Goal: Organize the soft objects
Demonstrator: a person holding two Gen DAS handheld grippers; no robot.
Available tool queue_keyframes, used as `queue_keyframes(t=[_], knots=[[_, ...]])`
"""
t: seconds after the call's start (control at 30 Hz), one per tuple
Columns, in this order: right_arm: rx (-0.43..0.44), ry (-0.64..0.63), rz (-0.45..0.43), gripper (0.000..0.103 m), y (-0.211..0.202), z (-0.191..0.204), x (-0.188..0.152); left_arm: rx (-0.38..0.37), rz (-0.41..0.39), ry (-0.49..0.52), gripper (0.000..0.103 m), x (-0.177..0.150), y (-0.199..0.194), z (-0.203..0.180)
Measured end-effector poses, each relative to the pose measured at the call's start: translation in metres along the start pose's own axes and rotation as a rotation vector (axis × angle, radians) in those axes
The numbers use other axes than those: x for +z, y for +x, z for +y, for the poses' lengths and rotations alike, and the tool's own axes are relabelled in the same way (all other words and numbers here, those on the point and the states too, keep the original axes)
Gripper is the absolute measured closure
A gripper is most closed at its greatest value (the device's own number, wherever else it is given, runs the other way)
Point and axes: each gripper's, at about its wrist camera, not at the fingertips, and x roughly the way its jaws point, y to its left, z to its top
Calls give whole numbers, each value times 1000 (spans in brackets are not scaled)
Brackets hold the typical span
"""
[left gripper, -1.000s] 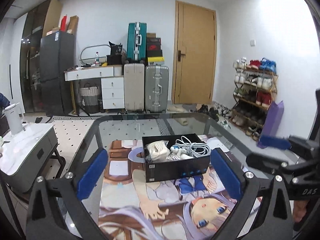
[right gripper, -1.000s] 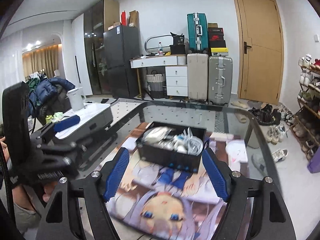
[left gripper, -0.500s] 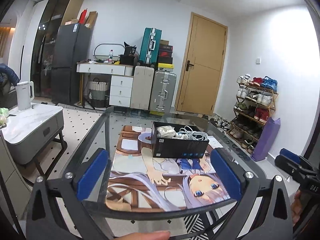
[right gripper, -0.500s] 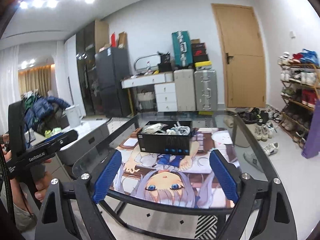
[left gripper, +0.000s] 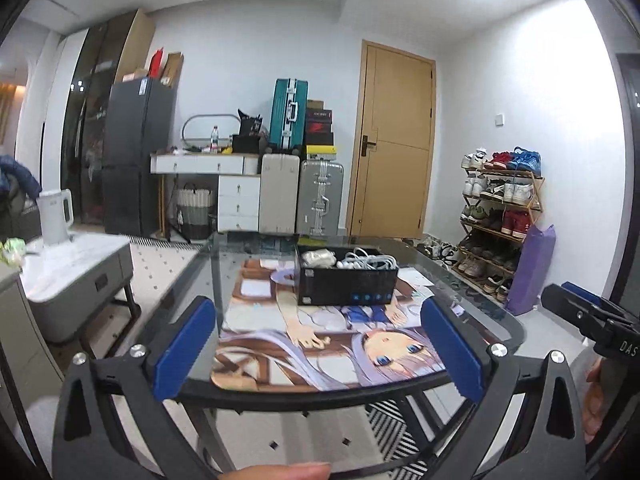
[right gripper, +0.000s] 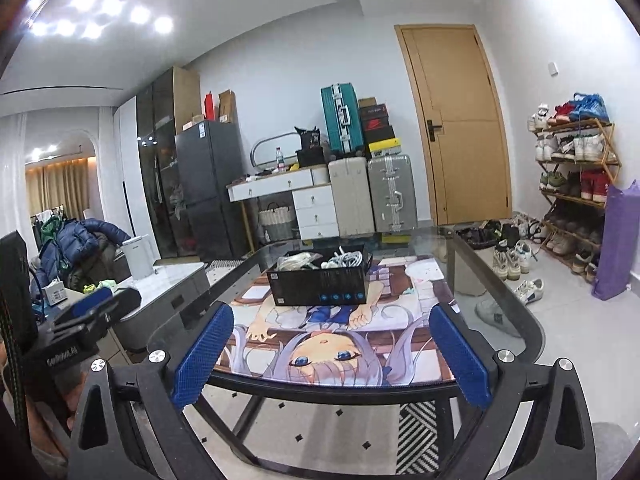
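A black open box (left gripper: 346,282) holding white cables (left gripper: 370,260) and a clear bag of white items (left gripper: 318,257) stands on an anime-print mat (left gripper: 320,344) on a glass table (left gripper: 516,330). It also shows in the right wrist view (right gripper: 320,282). My left gripper (left gripper: 318,352) is open and empty, held back off the table's near edge. My right gripper (right gripper: 330,354) is open and empty, also back from the near edge. The right gripper's body shows at the right of the left wrist view (left gripper: 592,316), and the left gripper's body shows at the left of the right wrist view (right gripper: 80,320).
A grey side table (left gripper: 68,280) with a white kettle (left gripper: 56,216) stands to the left. A shoe rack (left gripper: 500,216) and a purple bag (left gripper: 528,268) stand at the right. Suitcases (left gripper: 300,196), a desk and a door line the far wall.
Both grippers have pulled back and away from the box, from over the mat to beyond the table's near edge. Both stayed open and empty.
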Motion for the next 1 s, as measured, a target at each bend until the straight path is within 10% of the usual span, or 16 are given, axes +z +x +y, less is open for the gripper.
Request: queue_keyframes(t=[1.0], knots=[[1, -33, 34, 3, 9, 6, -1, 26, 53, 53, 0, -4, 9, -8]])
